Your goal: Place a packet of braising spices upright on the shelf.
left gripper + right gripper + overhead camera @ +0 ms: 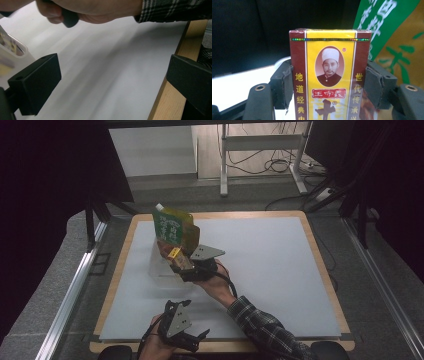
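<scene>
My right gripper point(176, 259) is shut on a small maroon and yellow box point(329, 75) with Chinese print, its pads point(284, 82) pressing both narrow sides. The box point(174, 253) hangs just over a clear plastic container point(159, 270) on the left half of the white table mat. A green and yellow spouted pouch point(172, 226) stands upright in that container, right behind the box; the pouch point(397, 45) is also at the right of the right gripper view. My left gripper point(176, 306) rests near the front edge, jaws wide open, with nothing between them point(112, 82).
The white mat point(270, 270) lies on a wooden board point(325, 270) whose edge point(172, 100) runs under my left gripper's right jaw. A corner of the clear container point(12, 47) shows at the left of the left gripper view. A metal rail point(75, 290) flanks the table's left side.
</scene>
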`<state>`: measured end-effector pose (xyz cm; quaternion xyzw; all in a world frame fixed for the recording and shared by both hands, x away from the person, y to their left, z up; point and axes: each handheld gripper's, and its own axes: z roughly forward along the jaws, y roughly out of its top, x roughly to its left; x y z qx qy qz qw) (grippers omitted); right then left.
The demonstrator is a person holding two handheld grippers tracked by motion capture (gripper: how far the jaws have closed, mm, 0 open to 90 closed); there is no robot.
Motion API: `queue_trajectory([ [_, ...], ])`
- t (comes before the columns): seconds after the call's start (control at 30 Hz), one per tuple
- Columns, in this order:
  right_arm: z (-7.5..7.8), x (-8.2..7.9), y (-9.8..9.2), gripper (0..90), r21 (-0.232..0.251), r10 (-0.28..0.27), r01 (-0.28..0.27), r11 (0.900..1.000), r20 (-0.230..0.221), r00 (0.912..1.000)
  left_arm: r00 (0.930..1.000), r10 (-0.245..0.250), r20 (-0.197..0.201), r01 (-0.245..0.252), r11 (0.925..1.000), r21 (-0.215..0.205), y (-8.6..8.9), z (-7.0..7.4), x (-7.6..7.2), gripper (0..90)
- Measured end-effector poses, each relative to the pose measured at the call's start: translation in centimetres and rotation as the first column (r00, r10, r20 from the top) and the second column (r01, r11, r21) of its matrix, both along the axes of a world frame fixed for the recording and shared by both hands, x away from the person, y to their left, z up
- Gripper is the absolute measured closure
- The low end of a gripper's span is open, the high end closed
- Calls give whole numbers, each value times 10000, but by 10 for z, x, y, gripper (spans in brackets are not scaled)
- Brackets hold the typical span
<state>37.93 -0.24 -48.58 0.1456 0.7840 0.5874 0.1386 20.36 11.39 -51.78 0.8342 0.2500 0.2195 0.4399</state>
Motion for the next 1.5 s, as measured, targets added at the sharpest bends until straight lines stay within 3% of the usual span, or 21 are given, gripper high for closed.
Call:
queue_trajectory([
  [0.07, -2, -3, -3, 321, 78, -58, 57, 10000, 157, 9999, 10000, -21, -16, 21, 10000, 21, 0, 0, 0, 0],
  [0.17, -2, -4, -8, 322, 144, -118, 117, 9998, 22, 9999, 10000, -29, -6, 29, 10000, 47, -1, 0, 0, 0],
  [0.6, -8, -4, -15, 330, -145, -126, 120, 9998, -401, 9991, 10000, -91, -5, 91, 9998, 191, -1, -1, 0, 0],
  [0.97, -4, -3, -13, 319, -406, -241, 217, 9989, -610, 9978, 10000, -70, 6, 70, 9999, 153, -2, -1, 0, 0],
  [1.07, -4, -3, -13, 296, -413, -242, 216, 9989, -637, 9977, 10000, -58, 7, 58, 9999, 154, -2, -1, 0, 0],
  [1.2, -7, -1, -14, 200, -696, -206, 166, 9974, -576, 9981, 10000, -57, -2, 57, 9999, 153, -2, -2, 1, 0],
  [1.37, -4, -4, -17, 155, -873, -118, 84, 9961, -388, 9992, 10000, -47, -31, 48, 9996, 282, -1, -2, 1, 0],
  [1.5, 0, -5, -22, 152, -861, -88, 42, 9963, -529, 9986, 10000, 17, -42, -16, 9997, 237, -1, -2, 1, 0],
])
